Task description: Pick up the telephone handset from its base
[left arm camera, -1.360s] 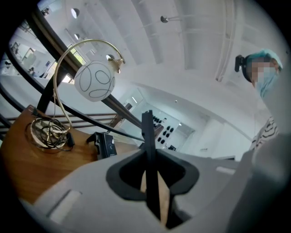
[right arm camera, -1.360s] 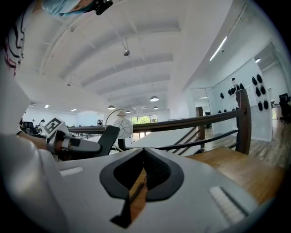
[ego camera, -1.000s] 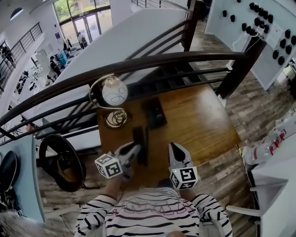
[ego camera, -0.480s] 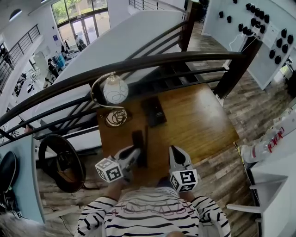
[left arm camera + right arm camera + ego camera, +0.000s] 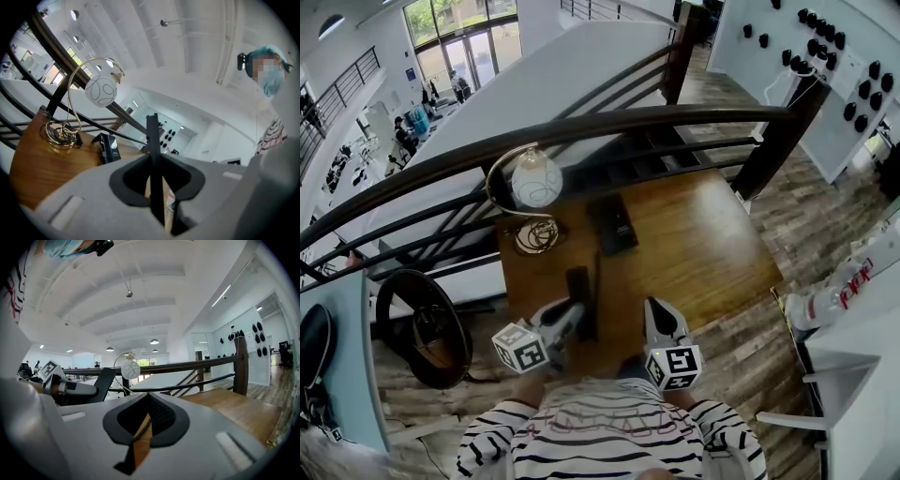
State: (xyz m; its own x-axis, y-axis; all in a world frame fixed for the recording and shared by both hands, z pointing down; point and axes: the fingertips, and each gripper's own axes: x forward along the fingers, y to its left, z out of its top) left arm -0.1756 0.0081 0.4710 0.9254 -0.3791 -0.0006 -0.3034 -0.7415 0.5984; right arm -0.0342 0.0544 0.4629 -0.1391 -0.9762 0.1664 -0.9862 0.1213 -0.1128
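Note:
The black telephone handset (image 5: 579,292) is off its base and held over the near part of the wooden table (image 5: 703,244) by my left gripper (image 5: 571,316), which is shut on it. In the left gripper view the handset (image 5: 153,154) stands edge-on and upright between the jaws. The black base (image 5: 613,225) sits further back on the table, near the middle, and shows as the base (image 5: 108,146) beyond the jaws. My right gripper (image 5: 654,308) hovers to the right of the handset, shut with nothing in it. From the right gripper view the handset (image 5: 101,383) appears at the left.
A globe lamp (image 5: 534,183) on a brass arc, with a coiled cable at its foot (image 5: 534,236), stands at the table's back left. A dark railing (image 5: 609,127) runs behind the table. White furniture (image 5: 853,347) stands to the right.
Both grippers have drawn back a little towards the table's near edge. The handset stays in the left gripper, and the base has not moved.

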